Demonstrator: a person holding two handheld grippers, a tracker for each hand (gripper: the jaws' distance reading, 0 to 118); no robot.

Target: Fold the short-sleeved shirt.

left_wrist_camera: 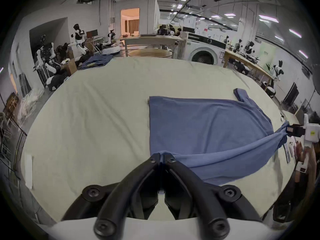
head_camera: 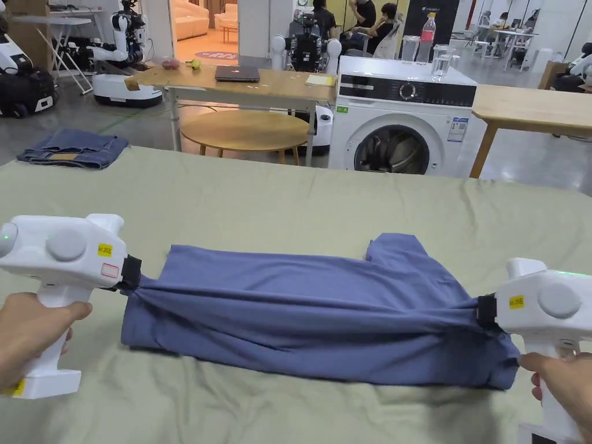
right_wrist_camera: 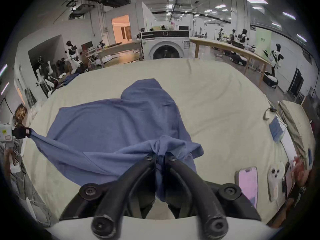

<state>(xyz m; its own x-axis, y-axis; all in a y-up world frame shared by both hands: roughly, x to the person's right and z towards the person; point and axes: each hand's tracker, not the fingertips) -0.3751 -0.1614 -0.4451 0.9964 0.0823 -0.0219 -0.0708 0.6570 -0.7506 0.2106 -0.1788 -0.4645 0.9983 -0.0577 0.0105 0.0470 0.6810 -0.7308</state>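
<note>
The blue short-sleeved shirt [head_camera: 312, 306] lies stretched with its long axis running left to right across the pale green sheet [head_camera: 289, 196], hem end toward the left and shoulder end toward the right, with 1 sleeve [head_camera: 399, 248] pointing away from the person. The left gripper [head_camera: 134, 274] has its 2 jaws pressed together on a bunched near corner at the hem end; in the left gripper view the cloth [left_wrist_camera: 204, 131] runs out from between the jaw tips and off to the right. The right gripper [head_camera: 484, 312] pinches the gathered fabric at the shoulder end, its jaws nearly closed with a fold of cloth [right_wrist_camera: 121, 131] hanging down between them. The near edge is pulled taut between the 2 tools and seems slightly lifted, though the height is hard to judge. Folded jeans [head_camera: 74, 147] rest at the sheet's far left corner. Beyond stand a washing machine [head_camera: 404, 115], wooden tables [head_camera: 243, 87] and several white robots [head_camera: 124, 52].
</note>
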